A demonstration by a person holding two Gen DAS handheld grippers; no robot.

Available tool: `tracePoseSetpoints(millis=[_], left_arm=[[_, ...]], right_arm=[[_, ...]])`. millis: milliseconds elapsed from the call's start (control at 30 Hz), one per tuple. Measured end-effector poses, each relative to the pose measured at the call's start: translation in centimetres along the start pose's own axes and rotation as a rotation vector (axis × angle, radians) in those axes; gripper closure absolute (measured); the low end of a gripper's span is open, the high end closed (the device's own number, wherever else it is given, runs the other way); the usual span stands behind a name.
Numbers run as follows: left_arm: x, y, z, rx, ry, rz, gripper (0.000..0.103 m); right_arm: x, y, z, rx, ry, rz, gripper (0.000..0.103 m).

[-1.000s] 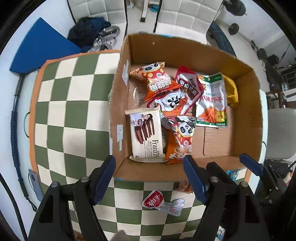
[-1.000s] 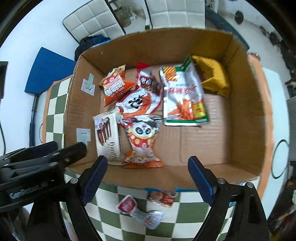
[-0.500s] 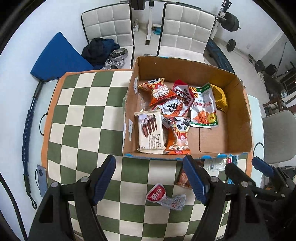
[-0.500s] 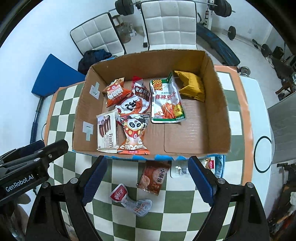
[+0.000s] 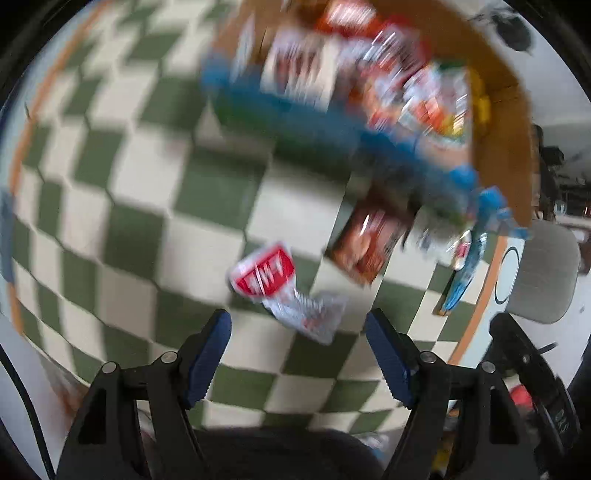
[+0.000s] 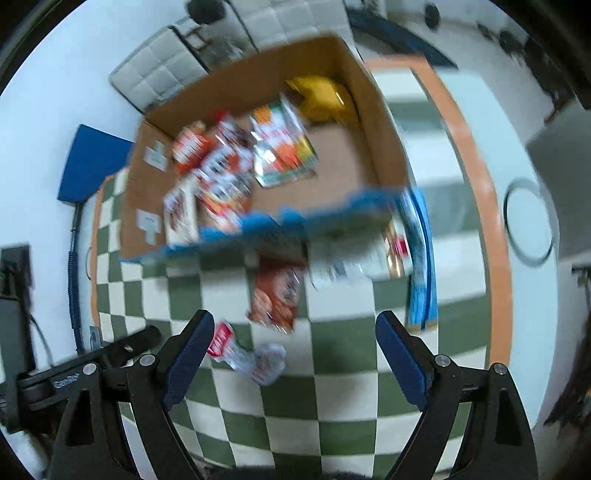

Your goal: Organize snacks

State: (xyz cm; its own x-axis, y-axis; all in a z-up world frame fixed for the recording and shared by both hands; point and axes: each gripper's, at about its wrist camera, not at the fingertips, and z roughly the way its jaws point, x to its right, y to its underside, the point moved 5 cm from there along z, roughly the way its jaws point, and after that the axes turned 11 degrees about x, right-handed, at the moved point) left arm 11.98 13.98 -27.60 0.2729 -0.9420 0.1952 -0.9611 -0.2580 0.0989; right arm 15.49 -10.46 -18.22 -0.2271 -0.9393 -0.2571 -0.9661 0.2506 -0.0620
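A cardboard box (image 6: 384, 147) sits on the tabletop (image 6: 343, 391), holding a heap of snack packets (image 6: 221, 173) toward its left side and one pouch (image 6: 321, 96) in its far right corner. Before the box's near wall lies a snack bag (image 6: 275, 291); nearer still and to the left, a small sachet (image 6: 243, 354). A flat packet (image 6: 421, 258) lies along the box's near right corner. Chairs (image 6: 258, 22) stand behind the tabletop.

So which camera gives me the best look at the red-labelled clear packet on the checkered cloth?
Left wrist view: the red-labelled packet lies whole just ahead of the open left gripper, though blurred. In the right wrist view the packet is smaller, its red end partly behind a finger.
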Motion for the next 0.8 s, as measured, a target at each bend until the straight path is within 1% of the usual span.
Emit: tracePoseSetpoints(millis=[100,200,333,367,400,433,467,500,533,600,633,733,800], left_arm=[[-1.0,1.4,4.3,-0.099,0.017,-0.107,0.029],[-1.3,2.1,7.2,-0.152,0.009,-0.174,0.029],[-1.4,2.4,9.6,-0.191,-0.009,-0.223,0.029],[-1.3,2.5,9.8,-0.192,-0.015,-0.226,0.029],[-1.2,2.4,9.7,-0.174,-0.024,-0.225,0.03],[-0.9,2.2,9.5,-0.155,-0.038,-0.205,0.03],[-0.6,2.2,9.4,-0.143,-0.058,-0.176,0.036],[-0.4,2.2,9.2,-0.133,-0.081,-0.147,0.045],[-0.2,2.3,9.0,-0.123,-0.099,-0.113,0.05],[-0.3,2.7,8.6,-0.109,-0.128,-0.054,0.067],[-0.3,2.8,8.5,-0.104,-0.139,-0.028,0.07],[-1.1,3.1,8.0,-0.066,-0.226,0.072,0.07],[-1.6,3.3,7.6,-0.053,-0.243,0.104,0.07]], right_arm=[[1.7,1.5,2.1,-0.046,0.01,0.033,0.012],[2.1,2.2,3.5,-0.065,0.017,0.044,0.012],[1.5,2.6,4.8,-0.077,0.021,0.03,0.012],[1.3,2.8,5.1,-0.081,0.024,0.021,0.012],[0.9,2.8,5.4,-0.086,0.023,0.014,0.012],[0.7,2.9,5.7,-0.09,0.023,0.007,0.012],[0.6,2.9,6.0,-0.093,0.025,0.001,0.012],[0.3,3.0,6.3,-0.098,0.024,-0.004,0.012],[0.1,3.1,6.7,-0.104,0.022,-0.009,0.012],[-0.4,3.2,7.5,-0.109,0.021,-0.019,0.012],[-0.7,3.2,8.0,-0.112,0.021,-0.025,0.012],[-1.5,3.3,9.5,-0.107,0.025,-0.03,0.012],[-2.1,3.3,10.6,-0.1,0.028,-0.022,0.012]])
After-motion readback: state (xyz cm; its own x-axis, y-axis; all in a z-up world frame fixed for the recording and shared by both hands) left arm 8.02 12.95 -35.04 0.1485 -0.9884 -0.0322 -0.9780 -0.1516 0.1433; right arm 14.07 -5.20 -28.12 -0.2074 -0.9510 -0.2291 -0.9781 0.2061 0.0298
